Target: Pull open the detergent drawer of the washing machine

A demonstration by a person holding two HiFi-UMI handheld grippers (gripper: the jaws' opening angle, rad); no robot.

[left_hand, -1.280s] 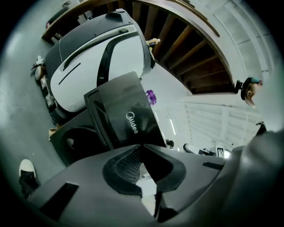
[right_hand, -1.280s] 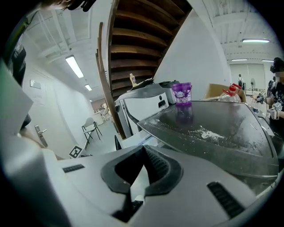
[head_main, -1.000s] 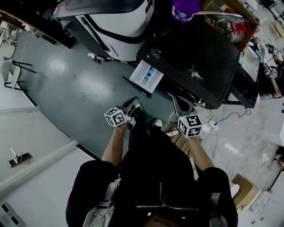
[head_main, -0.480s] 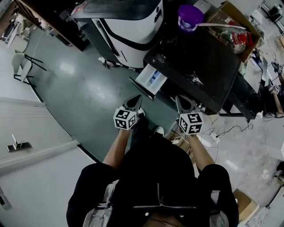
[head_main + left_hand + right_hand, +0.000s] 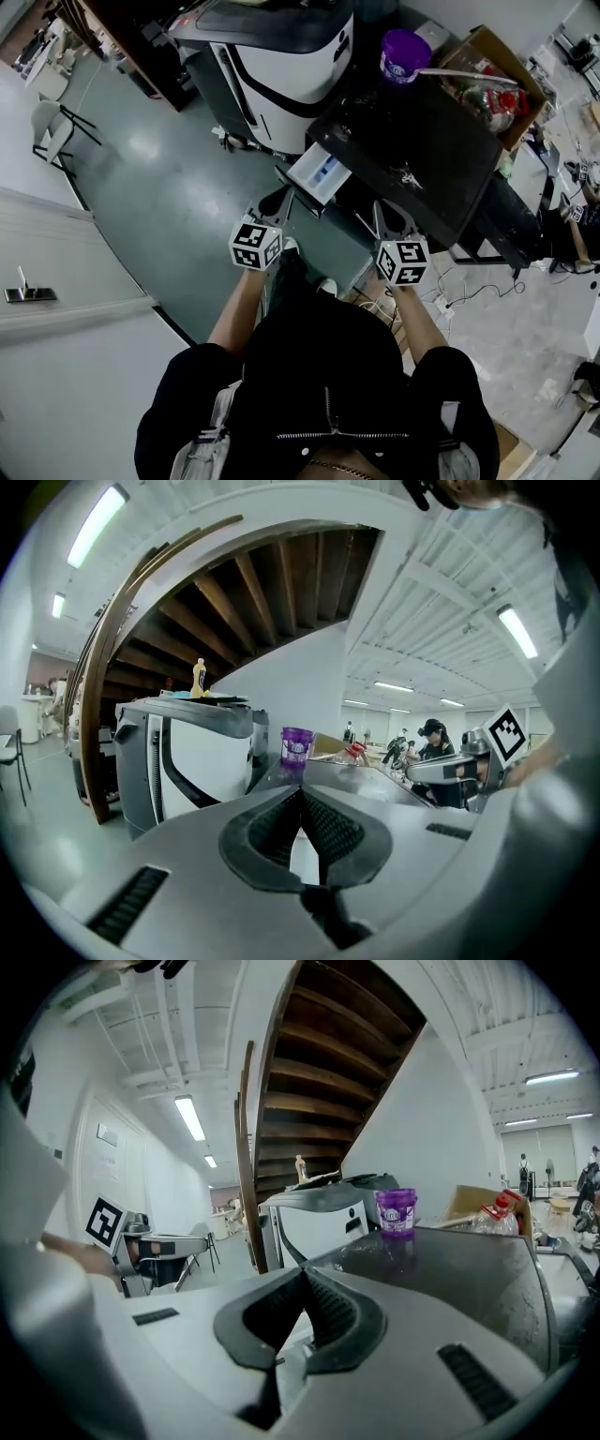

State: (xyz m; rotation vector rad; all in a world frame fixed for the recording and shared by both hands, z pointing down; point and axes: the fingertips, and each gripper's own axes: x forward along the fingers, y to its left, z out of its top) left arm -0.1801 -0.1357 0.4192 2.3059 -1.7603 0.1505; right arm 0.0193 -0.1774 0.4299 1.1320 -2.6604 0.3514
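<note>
Looking steeply down at drawer (image 5: pixel 321 174), already pulled out of dark washer (image 5: pixel 422 131), jutting left and nearward over green floor (image 5: pixel 169 187); white, with blue part inside. Holding left gripper (image 5: pixel 279 204) just near of drawer, apart from it, closed on nothing, with pads (image 5: pixel 328 827) pressed together in its own view. Holding right gripper (image 5: pixel 386 217) right of drawer, by washer's near edge, likewise closed and empty, with pads (image 5: pixel 328 1309) meeting at tips. Carrying both roughly level, side by side, apart from each other. Farther off, spotting purple tub (image 5: pixel 405 52) on washer's far top, cardboard box (image 5: pixel 492 70) to right of it, and white-and-black machine (image 5: pixel 281 56) at far left of washer.
</note>
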